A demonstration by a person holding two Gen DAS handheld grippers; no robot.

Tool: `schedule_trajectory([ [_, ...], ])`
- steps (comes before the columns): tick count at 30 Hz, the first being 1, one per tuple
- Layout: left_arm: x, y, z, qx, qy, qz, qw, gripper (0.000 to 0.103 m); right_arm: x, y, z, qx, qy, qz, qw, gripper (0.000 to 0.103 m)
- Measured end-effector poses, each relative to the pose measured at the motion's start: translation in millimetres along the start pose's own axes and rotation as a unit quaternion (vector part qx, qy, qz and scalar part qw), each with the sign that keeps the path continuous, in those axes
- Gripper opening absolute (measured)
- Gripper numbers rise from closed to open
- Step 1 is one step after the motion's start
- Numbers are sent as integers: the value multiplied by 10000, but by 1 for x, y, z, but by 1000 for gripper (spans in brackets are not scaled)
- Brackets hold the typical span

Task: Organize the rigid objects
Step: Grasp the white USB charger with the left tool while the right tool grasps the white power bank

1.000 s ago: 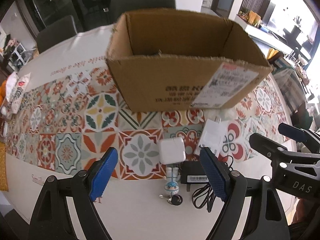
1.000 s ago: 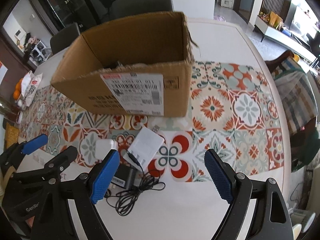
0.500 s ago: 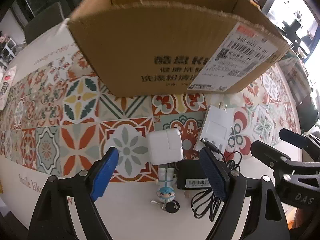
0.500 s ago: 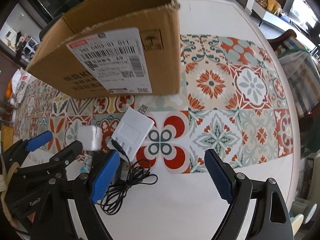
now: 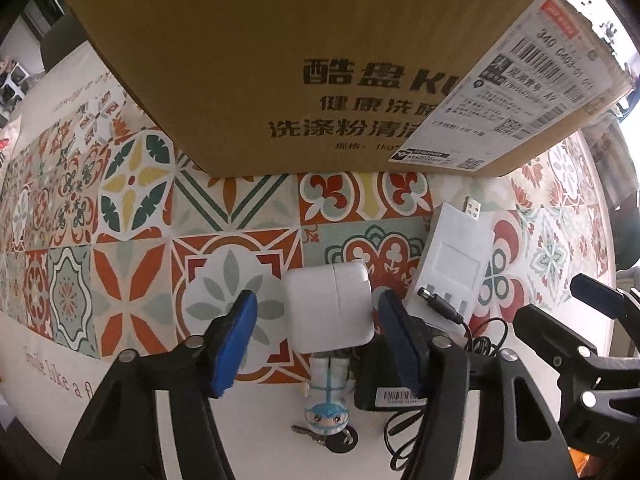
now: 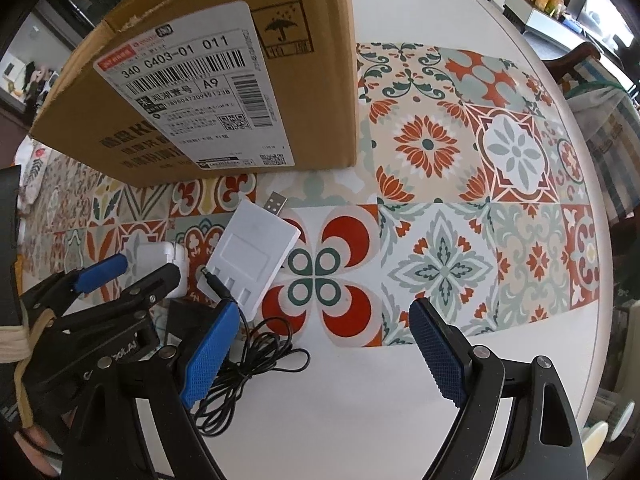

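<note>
The desk (image 6: 400, 420) is lying under a tiled-pattern cloth, and a big cardboard box (image 5: 304, 64) is standing at the back of it, its open top cut off from both views, so I cannot tell what is inside. In front of the box a flat white hub (image 6: 256, 256) with a USB plug is lying beside a square white charger (image 5: 329, 312).

The left gripper (image 5: 314, 334) is hovering with its blue pads apart on either side of the charger, not yet touching it. The charger looks light, hard and smooth, so a squeeze across its two flat sides should be holding it best; the glossy shell may be slipping if pinched near a corner.

The right gripper (image 6: 324, 354) is waiting wide apart over bare cloth, holding nothing.

A black adapter (image 5: 384, 392) with its tangled cord (image 6: 256, 364) is lying partly hidden behind the left gripper, and a small figurine keychain (image 5: 329, 404) is lying half under the charger.
</note>
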State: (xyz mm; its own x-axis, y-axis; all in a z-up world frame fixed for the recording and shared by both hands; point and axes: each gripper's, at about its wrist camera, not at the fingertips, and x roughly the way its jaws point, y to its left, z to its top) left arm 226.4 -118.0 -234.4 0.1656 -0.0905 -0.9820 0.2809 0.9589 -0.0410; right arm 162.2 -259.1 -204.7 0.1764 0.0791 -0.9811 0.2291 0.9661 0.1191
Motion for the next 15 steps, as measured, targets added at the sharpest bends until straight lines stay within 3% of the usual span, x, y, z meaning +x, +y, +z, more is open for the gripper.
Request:
schedule_trajectory([
  [6, 14, -7, 3, -28, 94, -113, 9999, 47, 4, 0, 1, 23, 28, 13, 10000, 87],
  [15, 21, -5, -5, -13, -32, -281, 9996, 46, 4, 7, 2, -34, -27, 145, 9999, 87],
])
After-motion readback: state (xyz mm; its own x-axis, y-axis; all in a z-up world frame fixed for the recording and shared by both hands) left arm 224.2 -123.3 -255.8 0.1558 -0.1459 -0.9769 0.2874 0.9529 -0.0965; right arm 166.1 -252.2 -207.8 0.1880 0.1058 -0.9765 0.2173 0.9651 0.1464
